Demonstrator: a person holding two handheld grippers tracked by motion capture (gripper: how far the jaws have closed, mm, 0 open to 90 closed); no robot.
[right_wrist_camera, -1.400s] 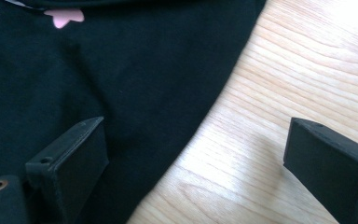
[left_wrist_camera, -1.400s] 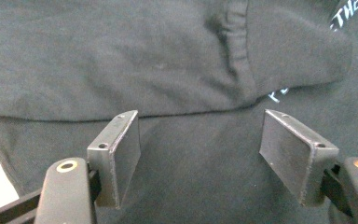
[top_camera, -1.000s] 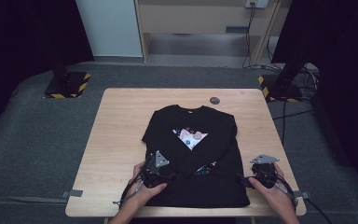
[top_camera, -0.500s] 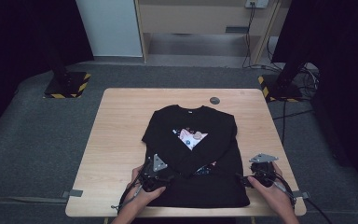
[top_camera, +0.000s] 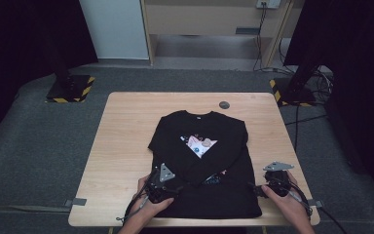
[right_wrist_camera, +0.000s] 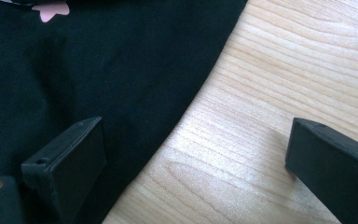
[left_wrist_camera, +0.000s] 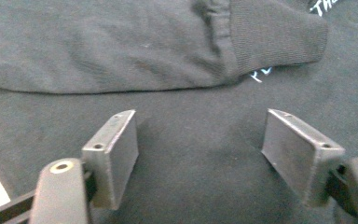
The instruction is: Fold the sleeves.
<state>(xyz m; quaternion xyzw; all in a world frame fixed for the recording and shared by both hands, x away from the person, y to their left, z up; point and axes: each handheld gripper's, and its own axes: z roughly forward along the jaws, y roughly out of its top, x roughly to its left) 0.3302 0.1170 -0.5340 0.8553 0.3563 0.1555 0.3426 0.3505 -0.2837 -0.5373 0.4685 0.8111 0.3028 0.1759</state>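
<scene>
A black sweatshirt (top_camera: 199,161) with a cat print lies flat on the wooden table (top_camera: 126,136), its sleeves folded across the front. My left gripper (top_camera: 176,188) rests on the near left part of the hem. Its jaws have just been opening and now stand open (left_wrist_camera: 200,154) over flat black fabric, with no pad pressing; a ribbed sleeve cuff (left_wrist_camera: 275,37) lies just ahead. My right gripper (top_camera: 254,189) sits at the shirt's near right edge, open (right_wrist_camera: 196,158). One of its fingers (right_wrist_camera: 70,158) is over the cloth, the other over bare wood.
A small dark round disc (top_camera: 224,105) lies near the table's far edge. Two stand bases with yellow-black stripes (top_camera: 70,87) (top_camera: 294,90) sit on the grey floor beyond the table. Bare wood borders the shirt on the left and right.
The left gripper has shifted slightly toward the near table edge. The right gripper and the sweatshirt have stayed put.
</scene>
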